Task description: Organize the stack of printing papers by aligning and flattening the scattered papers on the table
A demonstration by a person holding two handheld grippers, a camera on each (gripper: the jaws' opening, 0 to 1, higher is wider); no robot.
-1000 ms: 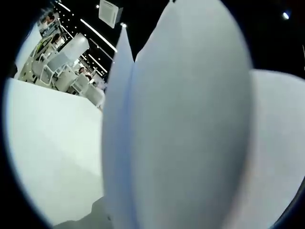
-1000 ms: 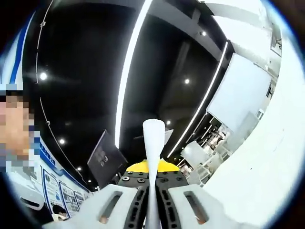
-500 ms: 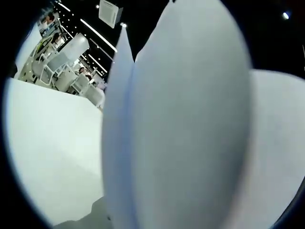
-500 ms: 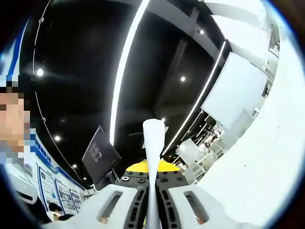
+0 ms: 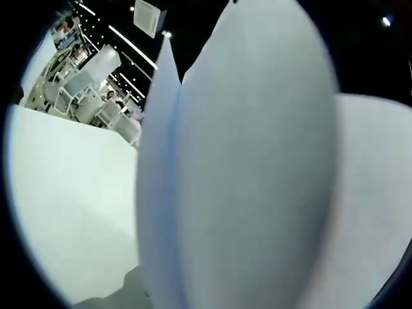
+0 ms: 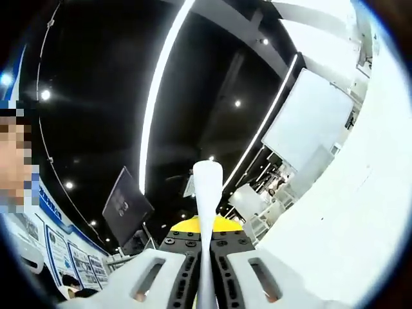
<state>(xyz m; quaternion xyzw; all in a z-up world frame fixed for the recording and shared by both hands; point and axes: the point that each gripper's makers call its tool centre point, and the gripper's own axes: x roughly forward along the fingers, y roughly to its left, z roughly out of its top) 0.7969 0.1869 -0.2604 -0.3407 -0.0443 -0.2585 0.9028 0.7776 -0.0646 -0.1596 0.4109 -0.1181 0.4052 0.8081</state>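
Printing papers (image 5: 251,174) are lifted off the white table (image 5: 71,212) and stand on edge close in front of the left gripper's camera, pale sheets bulging outward with a second sheet edge (image 5: 158,161) splayed a little apart on the left side. In the right gripper view the same stack appears edge-on as a thin white strip (image 6: 206,219) rising between the two pale jaws, and the right gripper (image 6: 206,283) is closed tight on it. The left gripper's jaws are hidden behind the paper, so whether it is gripping or loose cannot be told. Judging from this, the main risk is that the sheets fan apart or slip unevenly: the stack looks bowed, not flat, and one sheet already stands off from the rest, so tapping it down on the table at a tilt could leave the edges staggered or crumple a corner. A pinch on one thin edge could also crease the paper. Around the scene, the table surface (image 6: 347,212) runs along one side, a dark ceiling with long light strips (image 6: 158,96) lies beyond, and white chairs and furniture (image 5: 84,84) stand well apart in the background. A person's blurred head sits at the far left of the right gripper view. Nothing lies on the visible table to obstruct lowering the stack.
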